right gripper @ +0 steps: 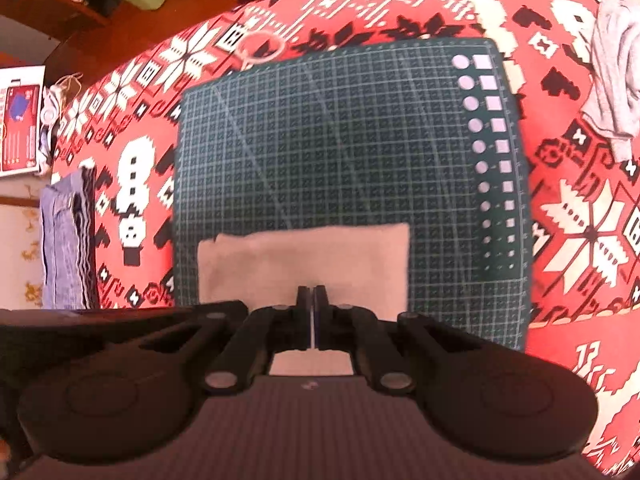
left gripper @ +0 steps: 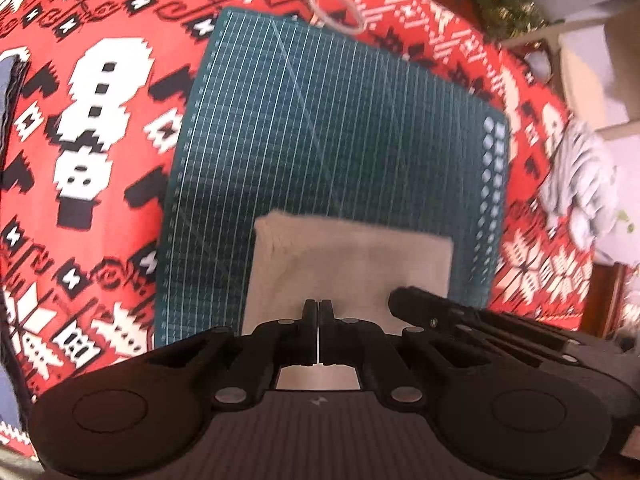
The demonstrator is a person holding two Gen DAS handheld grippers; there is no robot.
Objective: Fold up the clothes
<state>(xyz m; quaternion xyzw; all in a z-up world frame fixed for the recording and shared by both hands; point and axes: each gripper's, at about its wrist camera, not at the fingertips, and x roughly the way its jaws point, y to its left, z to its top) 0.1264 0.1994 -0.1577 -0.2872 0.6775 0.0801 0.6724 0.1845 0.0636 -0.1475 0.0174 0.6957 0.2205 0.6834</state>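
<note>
A beige cloth (left gripper: 352, 264) lies folded into a flat rectangle on the near part of the green cutting mat (left gripper: 320, 120). My left gripper (left gripper: 318, 306) is shut, tips together over the cloth's near half. Whether cloth is pinched between them I cannot tell. In the right wrist view the same beige cloth (right gripper: 304, 258) spans the mat (right gripper: 340, 140), and my right gripper (right gripper: 312, 292) is shut above its near edge. The right gripper's black fingers (left gripper: 420, 302) show just right of the left one, close beside it.
The mat rests on a red patterned tablecloth (right gripper: 580, 220). A stack of folded blue-grey clothes (right gripper: 68, 240) sits at the left edge. A crumpled light grey garment (right gripper: 616, 80) lies at the far right. A clear ring (right gripper: 262, 46) lies behind the mat.
</note>
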